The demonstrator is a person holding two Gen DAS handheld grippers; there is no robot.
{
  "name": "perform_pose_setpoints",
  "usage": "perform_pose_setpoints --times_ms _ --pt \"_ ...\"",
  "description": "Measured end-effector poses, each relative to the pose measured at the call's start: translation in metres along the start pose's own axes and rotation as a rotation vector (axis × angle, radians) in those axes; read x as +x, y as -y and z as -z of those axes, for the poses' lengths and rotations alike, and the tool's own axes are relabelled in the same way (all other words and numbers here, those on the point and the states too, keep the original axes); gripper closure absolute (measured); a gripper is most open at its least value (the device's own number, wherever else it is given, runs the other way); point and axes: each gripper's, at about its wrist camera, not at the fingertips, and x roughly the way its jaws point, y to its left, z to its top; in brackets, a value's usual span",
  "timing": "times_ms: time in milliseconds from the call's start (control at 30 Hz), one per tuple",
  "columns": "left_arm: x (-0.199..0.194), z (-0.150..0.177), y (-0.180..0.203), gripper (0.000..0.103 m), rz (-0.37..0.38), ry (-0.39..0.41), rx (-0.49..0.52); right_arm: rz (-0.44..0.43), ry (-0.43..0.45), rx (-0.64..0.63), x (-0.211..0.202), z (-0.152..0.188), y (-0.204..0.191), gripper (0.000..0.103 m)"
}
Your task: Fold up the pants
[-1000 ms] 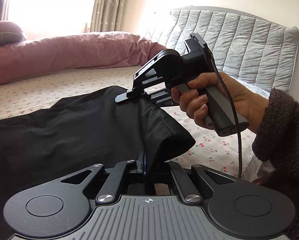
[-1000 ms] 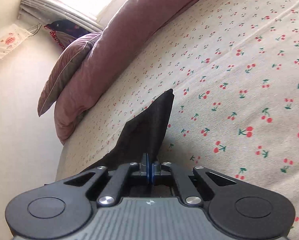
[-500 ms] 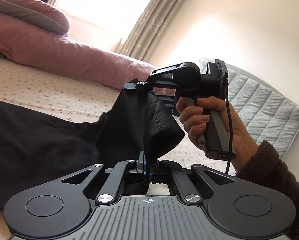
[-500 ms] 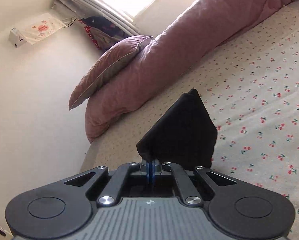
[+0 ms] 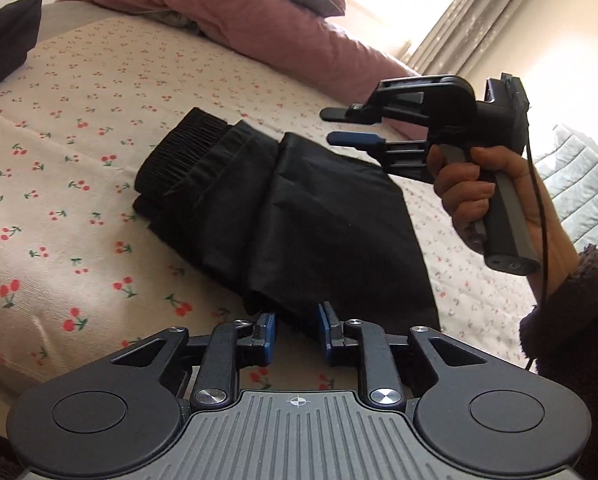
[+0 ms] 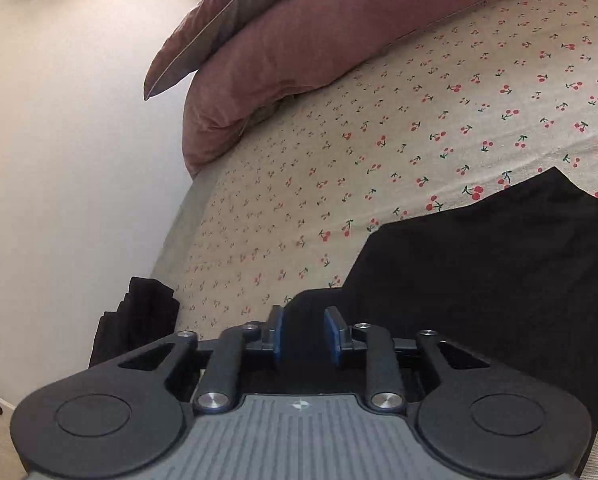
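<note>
The black pants (image 5: 299,216) lie folded in a compact bundle on the cherry-print bed sheet (image 5: 79,184), with the ribbed waistband at the far left end. My left gripper (image 5: 297,338) is open, its blue pads on either side of the bundle's near edge. My right gripper (image 5: 341,126) is open and empty, held in the air above the far right of the bundle. In the right wrist view the pants (image 6: 499,272) lie at the right, and the right gripper (image 6: 307,336) is open over their near corner.
A pink duvet (image 5: 227,16) and pillow (image 6: 235,20) lie along the head of the bed. Another dark garment (image 5: 3,40) lies at the bed's edge by the wall, also in the right wrist view (image 6: 139,320). A quilted grey headboard (image 5: 579,184) is at the right.
Both grippers carried the held pant end over and laid it on the rest, then opened and let go. The pants now lie folded on the sheet.
</note>
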Motion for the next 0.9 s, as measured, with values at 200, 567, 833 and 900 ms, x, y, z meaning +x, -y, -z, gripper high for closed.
perform_pose_setpoints --times_ms 200,567,833,900 --pt "0.003 -0.036 -0.006 0.08 0.016 -0.011 0.062 0.111 0.021 -0.07 -0.035 0.014 0.006 0.057" --pt "-0.009 -0.044 0.02 0.041 0.048 -0.139 0.286 0.189 -0.015 -0.157 -0.052 0.054 0.037 0.045" --pt "0.02 -0.088 0.02 0.03 0.025 0.002 0.326 0.18 -0.041 -0.211 -0.063 0.066 0.043 0.042" --pt "0.047 -0.101 0.021 0.032 0.038 -0.004 0.333 0.177 -0.02 -0.188 -0.071 0.065 0.046 0.038"
